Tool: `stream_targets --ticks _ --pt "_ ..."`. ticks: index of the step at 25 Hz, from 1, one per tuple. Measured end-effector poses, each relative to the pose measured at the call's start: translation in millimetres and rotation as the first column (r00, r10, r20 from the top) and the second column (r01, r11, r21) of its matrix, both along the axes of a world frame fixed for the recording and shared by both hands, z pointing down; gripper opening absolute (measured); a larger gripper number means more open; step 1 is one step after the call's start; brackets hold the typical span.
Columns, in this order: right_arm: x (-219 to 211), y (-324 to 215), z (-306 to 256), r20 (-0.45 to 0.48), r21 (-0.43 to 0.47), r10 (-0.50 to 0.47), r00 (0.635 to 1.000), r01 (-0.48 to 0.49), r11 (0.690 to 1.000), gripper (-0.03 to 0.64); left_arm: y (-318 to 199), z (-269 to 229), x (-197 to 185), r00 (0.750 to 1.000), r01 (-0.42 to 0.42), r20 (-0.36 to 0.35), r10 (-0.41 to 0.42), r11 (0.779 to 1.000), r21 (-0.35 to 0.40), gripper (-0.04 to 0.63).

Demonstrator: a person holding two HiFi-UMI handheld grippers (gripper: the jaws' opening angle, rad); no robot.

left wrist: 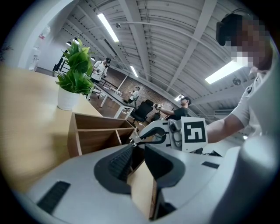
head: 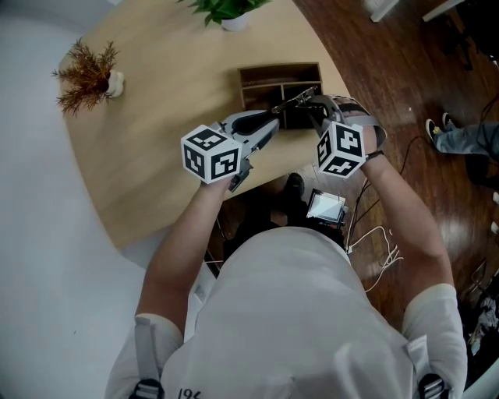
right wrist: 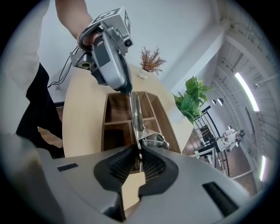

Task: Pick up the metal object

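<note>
The metal object (right wrist: 135,118), a slim shiny bar with a sprung wire piece near one end, hangs above the wooden organizer (right wrist: 114,105), held at both ends. My right gripper (right wrist: 139,155) is shut on its near end. My left gripper (right wrist: 127,91) pinches the far end in its tips. In the left gripper view the metal object (left wrist: 148,134) meets the left gripper (left wrist: 136,146) at its fingertips. From the head view both grippers, left (head: 274,118) and right (head: 316,100), meet over the organizer (head: 281,74) with the metal object (head: 300,99) between them.
The organizer sits near the round wooden table's (head: 148,148) right edge. A green potted plant (head: 226,12) stands at the back, a dried plant (head: 86,70) at the left. Another person's leg and shoe (head: 456,136) and white cables (head: 382,249) are on the floor to the right.
</note>
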State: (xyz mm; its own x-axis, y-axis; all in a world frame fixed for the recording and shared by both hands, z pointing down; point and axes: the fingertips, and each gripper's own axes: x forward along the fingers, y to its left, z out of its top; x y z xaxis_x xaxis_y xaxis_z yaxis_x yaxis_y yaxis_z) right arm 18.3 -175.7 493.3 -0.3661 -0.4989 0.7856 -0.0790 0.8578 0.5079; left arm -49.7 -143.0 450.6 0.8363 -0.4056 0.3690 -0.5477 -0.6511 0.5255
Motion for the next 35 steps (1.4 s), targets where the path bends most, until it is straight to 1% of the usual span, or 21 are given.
stream_targets --ticks 3,8,14,16,19,25,31,35 --pt "-0.2 -3.5 1.8 0.007 0.0 0.004 1.0 -0.004 1.0 0.035 -1.5 0.9 -0.4 1.0 -0.002 -0.003 0.002 1.0 0.006 0.08" --pt "-0.1 -3.3 2.2 0.014 -0.009 0.007 1.0 -0.007 1.0 0.035 1.1 6.9 -4.2 1.0 0.008 0.016 -0.008 1.0 0.006 0.08" --pt "-1.2 -3.8 1.6 0.019 -0.012 0.024 1.0 -0.024 1.0 0.035 0.8 5.5 -1.5 1.0 0.007 0.001 -0.007 1.0 0.005 0.08" --pt "-2.0 -6.5 0.9 0.036 -0.017 0.039 0.999 -0.039 0.999 0.035 0.1 4.6 -1.2 1.0 0.009 -0.004 -0.009 1.0 0.002 0.08" --pt "-3.9 -10.4 -1.9 0.08 -0.04 0.08 0.994 -0.077 0.996 0.011 0.4 2.7 -1.9 1.0 0.016 -0.01 -0.016 1.0 0.001 0.08" --pt "-6.2 -14.7 -2.4 0.131 -0.078 0.125 0.984 -0.115 0.99 0.006 -1.3 0.5 -6.0 0.999 0.032 -0.016 -0.032 0.999 0.001 0.08" --pt "-7.6 -18.3 -6.3 0.205 -0.136 0.205 0.957 -0.18 0.974 0.005 -2.1 -3.7 -7.8 0.999 0.047 -0.027 -0.047 0.999 0.004 0.08" --pt "-6.8 -19.4 -7.1 0.231 -0.16 0.238 0.943 -0.205 0.966 0.005 -4.2 -5.2 -7.7 0.998 0.05 -0.028 -0.049 0.999 0.008 0.08"
